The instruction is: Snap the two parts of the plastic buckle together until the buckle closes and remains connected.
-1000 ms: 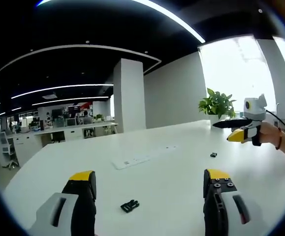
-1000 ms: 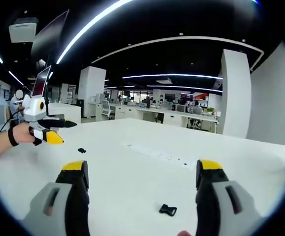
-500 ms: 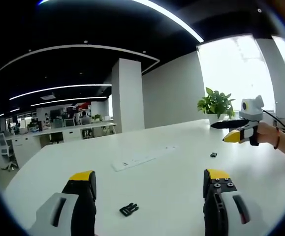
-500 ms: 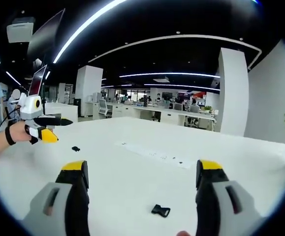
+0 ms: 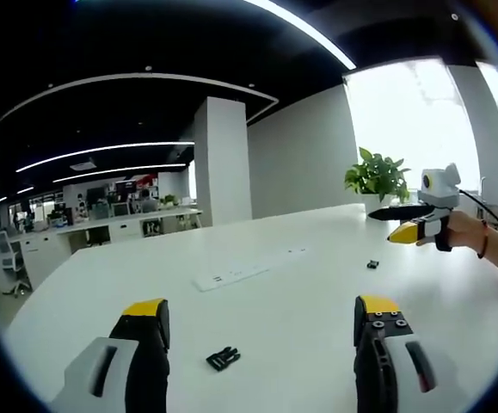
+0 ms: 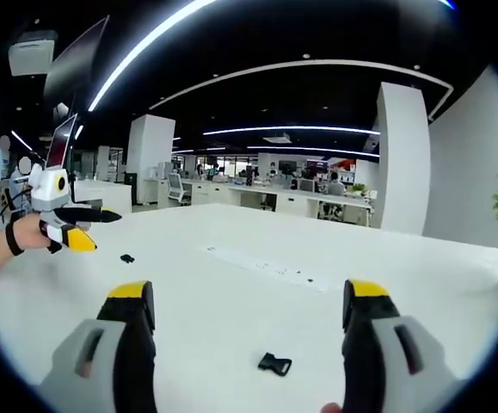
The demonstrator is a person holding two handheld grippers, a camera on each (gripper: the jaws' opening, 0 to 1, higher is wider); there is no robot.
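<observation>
Two small black buckle parts lie apart on the white table (image 5: 300,301). One part (image 5: 223,357) lies close in front of my left gripper (image 5: 261,310), a little left of the middle between its jaws, which stand wide open and hold nothing. The other part (image 5: 372,264) lies farther off, near my right gripper (image 5: 406,223), held in a hand at the right. In the right gripper view, that nearer part (image 6: 274,364) lies between the wide-open jaws of my right gripper (image 6: 249,292). The far part (image 6: 127,258) lies by the left gripper (image 6: 70,231).
A flush socket strip (image 5: 231,277) (image 6: 266,267) runs across the middle of the table. A potted plant (image 5: 378,176) stands at the table's far edge by the window. A white column (image 5: 223,163) and office desks (image 6: 266,202) stand beyond the table.
Both views have shifted slightly with the hands. The buckle parts lie where they were on the table, and both grippers stay open and hold nothing.
</observation>
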